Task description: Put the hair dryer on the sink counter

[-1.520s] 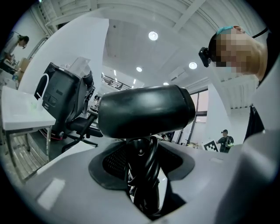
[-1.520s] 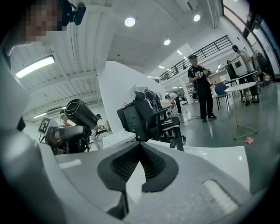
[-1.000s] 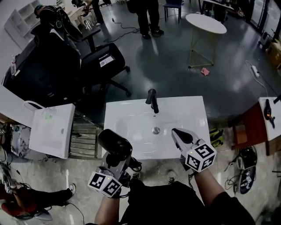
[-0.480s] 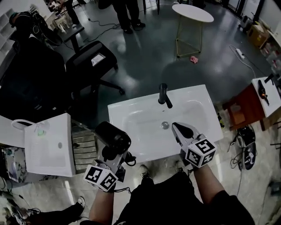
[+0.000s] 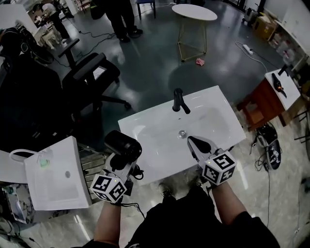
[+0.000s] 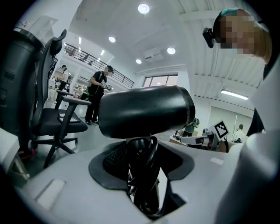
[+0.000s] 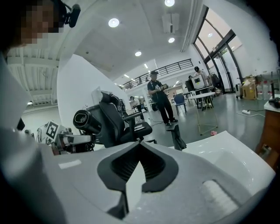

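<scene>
A black hair dryer (image 5: 123,144) stands barrel-up in my left gripper (image 5: 123,162), at the front left edge of the white sink counter (image 5: 155,133). In the left gripper view the jaws are shut on the dryer's handle and its bundled cord, with the hair dryer's barrel (image 6: 144,111) lying crosswise above my left gripper (image 6: 142,175). My right gripper (image 5: 193,144) hovers over the basin's front part, shut and empty. In the right gripper view the right gripper (image 7: 139,151) shows its pads together, and the hair dryer (image 7: 85,121) appears at the left.
A black faucet (image 5: 179,100) rises at the back of the basin. A second white sink (image 5: 55,174) lies to the left, an office chair (image 5: 89,72) behind it. A brown stand (image 5: 259,104) is at the right, a round table (image 5: 193,12) far back. People stand beyond.
The head view has swung, so the sink now lies higher and turned in the picture. Both grippers keep their places at its front edge, the left one still holding the dryer.
</scene>
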Demonstrator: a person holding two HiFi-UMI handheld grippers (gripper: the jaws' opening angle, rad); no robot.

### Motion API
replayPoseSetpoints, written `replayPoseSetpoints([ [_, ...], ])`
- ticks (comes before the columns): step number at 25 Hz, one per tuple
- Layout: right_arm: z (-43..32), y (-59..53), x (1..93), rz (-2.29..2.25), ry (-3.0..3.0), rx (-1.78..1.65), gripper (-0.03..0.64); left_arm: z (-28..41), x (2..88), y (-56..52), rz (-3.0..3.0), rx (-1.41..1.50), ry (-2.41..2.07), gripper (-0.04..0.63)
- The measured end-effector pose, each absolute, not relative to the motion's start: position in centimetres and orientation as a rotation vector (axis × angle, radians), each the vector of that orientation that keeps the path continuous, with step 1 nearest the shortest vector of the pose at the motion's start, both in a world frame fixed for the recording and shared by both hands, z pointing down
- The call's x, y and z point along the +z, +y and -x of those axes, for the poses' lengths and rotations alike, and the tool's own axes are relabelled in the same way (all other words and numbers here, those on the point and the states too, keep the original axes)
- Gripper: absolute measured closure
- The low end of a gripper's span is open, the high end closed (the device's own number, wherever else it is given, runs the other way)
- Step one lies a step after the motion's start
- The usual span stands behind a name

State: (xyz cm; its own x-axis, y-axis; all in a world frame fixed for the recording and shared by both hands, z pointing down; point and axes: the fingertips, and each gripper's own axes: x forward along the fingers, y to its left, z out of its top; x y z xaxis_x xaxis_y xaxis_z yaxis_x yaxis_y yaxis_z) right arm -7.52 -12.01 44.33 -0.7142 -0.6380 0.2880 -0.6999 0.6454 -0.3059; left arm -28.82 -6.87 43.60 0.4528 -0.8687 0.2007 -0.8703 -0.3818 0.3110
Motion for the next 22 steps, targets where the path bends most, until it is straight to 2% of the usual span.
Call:
replayPoseSetpoints([
  [10, 7.3, -12.3, 44.8, -1.126, -2.67, 0.571, 0.615, 28.3, 46.0, -10.6, -2.397, 0.196, -1.39, 0.39],
  [22, 9.0, -15.6, 47.1, -1.038, -2.668, 0.628, 0.615, 26.7, 50.5, -16.1, -2.466, 0.62, -1.23, 0.39],
])
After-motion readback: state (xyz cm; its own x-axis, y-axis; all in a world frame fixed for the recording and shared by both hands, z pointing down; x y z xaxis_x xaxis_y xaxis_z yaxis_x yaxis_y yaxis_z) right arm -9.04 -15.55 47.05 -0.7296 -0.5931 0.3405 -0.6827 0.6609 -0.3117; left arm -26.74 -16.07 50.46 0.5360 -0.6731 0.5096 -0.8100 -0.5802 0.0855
